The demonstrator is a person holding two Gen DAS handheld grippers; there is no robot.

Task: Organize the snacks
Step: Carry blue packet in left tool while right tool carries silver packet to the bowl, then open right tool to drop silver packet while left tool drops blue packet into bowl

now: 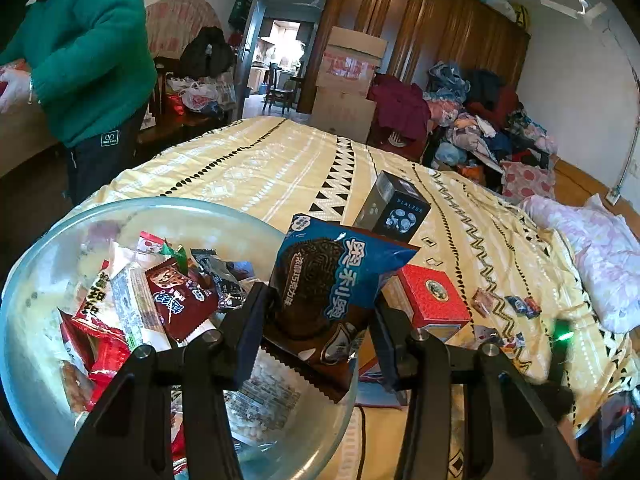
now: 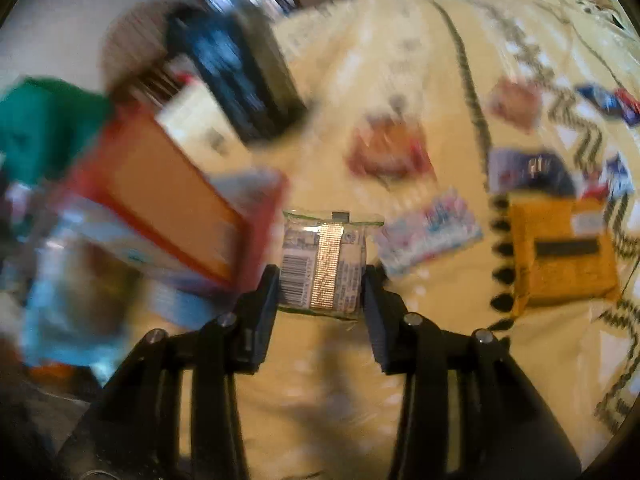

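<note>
A blue cookie packet (image 1: 334,292) with a dark sandwich biscuit printed on it sits upright in the left gripper (image 1: 320,320), jaws clamped on its lower sides, held over the right rim of a clear glass bowl (image 1: 48,256) already heaped with wrapped snacks (image 1: 160,300). The right gripper (image 2: 320,284) has its jaws closed on a small clear-wrapped snack (image 2: 322,264), barcode side up, above the bedspread; that view is badly smeared. Just behind the blue packet stand a red box (image 1: 434,300) and a tall black box (image 1: 394,206). More loose sweets (image 1: 520,306) lie scattered to the right, along with a yellow packet (image 2: 560,252) and a pale pink-and-blue wrapper (image 2: 430,236). Everything rests on a cream patterned bedspread (image 1: 260,164). A person in a green sweater (image 1: 88,48) stands at the bed's far left, with cardboard boxes (image 1: 348,76), a wooden wardrobe (image 1: 432,28) and piled clothes (image 1: 472,120) behind.
</note>
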